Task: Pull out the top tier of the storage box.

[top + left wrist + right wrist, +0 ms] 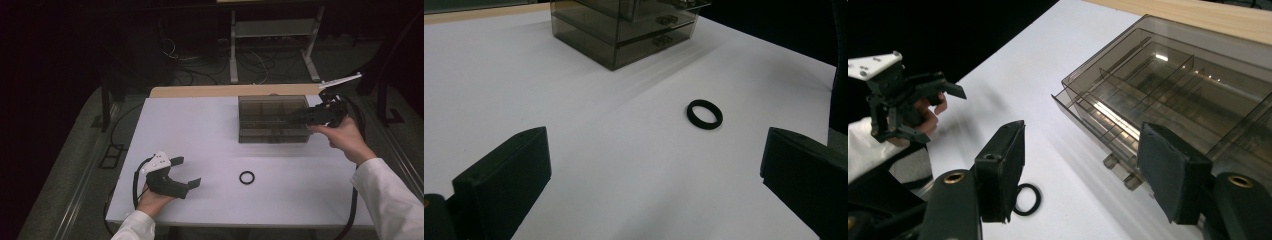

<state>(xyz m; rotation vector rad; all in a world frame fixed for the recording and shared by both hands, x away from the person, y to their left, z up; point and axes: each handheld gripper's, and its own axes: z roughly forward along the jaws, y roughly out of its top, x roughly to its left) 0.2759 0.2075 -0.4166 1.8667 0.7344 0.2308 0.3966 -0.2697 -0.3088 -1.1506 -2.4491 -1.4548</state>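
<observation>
The right tongs (300, 116) hover at the right end of the smoky plastic organiser box (272, 120) on the far right part of the white table (200, 150), jaws apart with nothing between them. In the right gripper view the box's top tray of open compartments sits just ahead, and two small drawer knobs (1120, 172) poke out of its front below. The left tongs (187, 172) rest low at the near left, jaws wide apart and empty, facing the black ring (246, 177), which lies flat on bare table near the front edge, well apart from the box.

My guess is the box is being opened to take the ring. If a drawer is the aim, the right tongs would do well to come down level with one knob, close squarely on it, and pull straight out so the light box does not skid. For the ring, the left tongs should drop one jaw inside the hole and one outside, pinching its band, since it lies too flat to grip across.
</observation>
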